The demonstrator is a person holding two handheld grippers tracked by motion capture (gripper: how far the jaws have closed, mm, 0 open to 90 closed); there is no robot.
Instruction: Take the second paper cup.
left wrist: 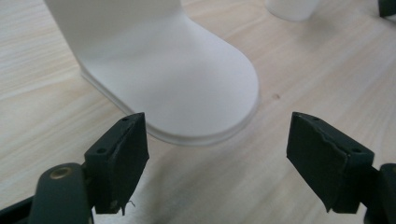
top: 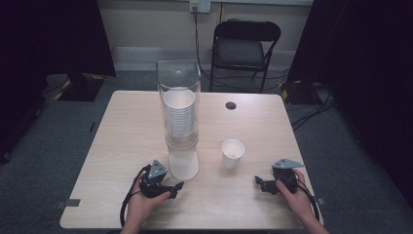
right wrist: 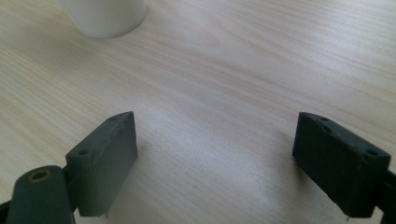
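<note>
While both hand-held grippers (top: 179, 185) (top: 257, 181) gape empty, the paper cup (top: 233, 153) stands between them, untouched.

High view: fixed above the near edge, facing forward and down over the whole tabletop (top: 122, 146). Left gripper view: low and close, aimed along the wood at the dispenser (left wrist: 177, 84) base. Right gripper view: equally low, facing the cup (right wrist: 105, 16). Shared across all three: cup and tabletop.
</note>
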